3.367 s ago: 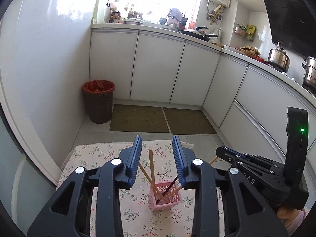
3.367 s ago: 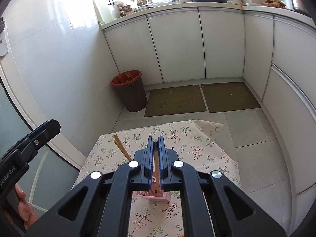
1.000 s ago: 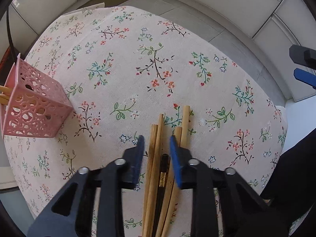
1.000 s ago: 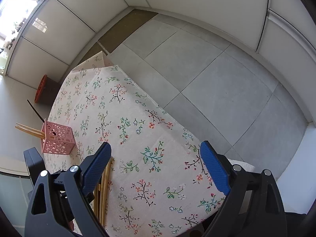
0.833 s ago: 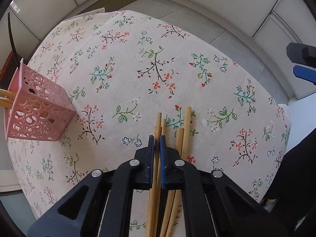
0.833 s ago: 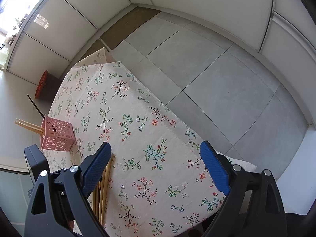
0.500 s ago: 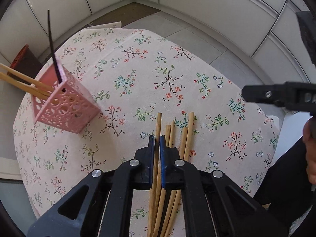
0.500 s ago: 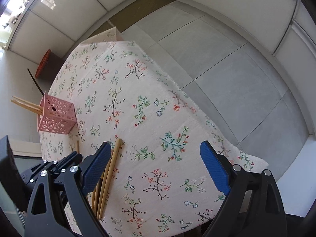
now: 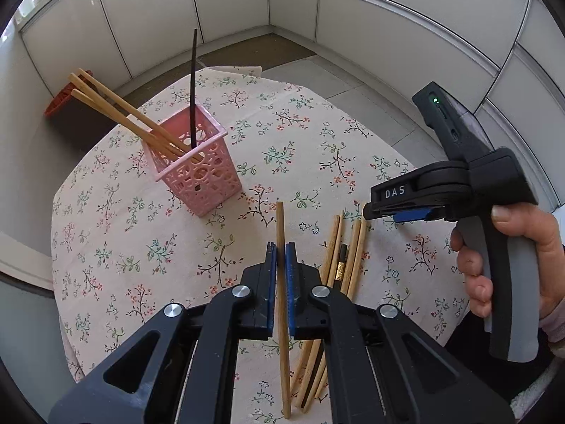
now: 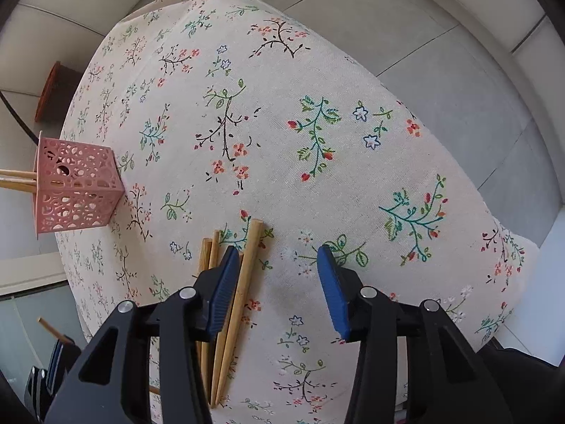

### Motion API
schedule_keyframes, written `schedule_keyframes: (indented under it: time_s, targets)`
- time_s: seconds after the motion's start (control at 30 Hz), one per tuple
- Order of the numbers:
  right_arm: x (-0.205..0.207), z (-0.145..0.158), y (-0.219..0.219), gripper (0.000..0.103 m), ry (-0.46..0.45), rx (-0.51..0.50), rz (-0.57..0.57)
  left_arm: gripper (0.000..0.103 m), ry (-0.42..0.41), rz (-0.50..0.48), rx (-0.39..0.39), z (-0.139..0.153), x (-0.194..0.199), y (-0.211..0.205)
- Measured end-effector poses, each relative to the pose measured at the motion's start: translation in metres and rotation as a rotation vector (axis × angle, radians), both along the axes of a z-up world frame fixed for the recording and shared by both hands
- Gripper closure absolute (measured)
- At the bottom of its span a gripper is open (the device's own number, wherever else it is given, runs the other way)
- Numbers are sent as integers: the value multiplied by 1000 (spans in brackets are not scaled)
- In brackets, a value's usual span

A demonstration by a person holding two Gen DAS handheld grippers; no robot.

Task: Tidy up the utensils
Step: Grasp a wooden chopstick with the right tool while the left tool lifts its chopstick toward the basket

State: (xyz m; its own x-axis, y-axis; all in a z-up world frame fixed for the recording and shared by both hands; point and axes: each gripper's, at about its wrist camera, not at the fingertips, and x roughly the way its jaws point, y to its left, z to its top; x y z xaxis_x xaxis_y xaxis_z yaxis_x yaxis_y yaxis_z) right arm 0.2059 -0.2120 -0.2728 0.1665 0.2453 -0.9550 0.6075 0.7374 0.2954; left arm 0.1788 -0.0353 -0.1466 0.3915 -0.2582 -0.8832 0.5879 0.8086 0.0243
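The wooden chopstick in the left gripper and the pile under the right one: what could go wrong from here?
1. The left gripper pinches the wooden chopstick near its upper part, with most of its length hanging below. It may swing or slip on the way to the pink basket.
2. The right gripper is closing over the loose chopsticks with one of its fingers above the pile. It might scatter them.
3. The basket's chopsticks lean, so a bump could tip it.

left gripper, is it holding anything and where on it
Yes: the left gripper is shut on a single wooden chopstick, pinched partway along its shaft, with both ends sticking out past the pads.
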Motion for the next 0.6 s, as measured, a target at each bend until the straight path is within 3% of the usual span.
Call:
schedule_keyframes:
  time_s: [0.23, 0.3, 0.47, 0.6]
  targets:
    - [16, -1, 17, 81, 17, -105, -10, 99, -28, 33, -25, 10, -3, 18]
    - [17, -1, 21, 92, -1, -110, -5, 99, -33, 50, -28, 13, -3, 22]
    - [4, 2, 16, 95, -83, -23, -26, 99, -39, 88, -64, 25, -5, 34]
    - [-17, 40, 16, 95, -236, -43, 63, 99, -58, 95, -94, 38, -14, 43]
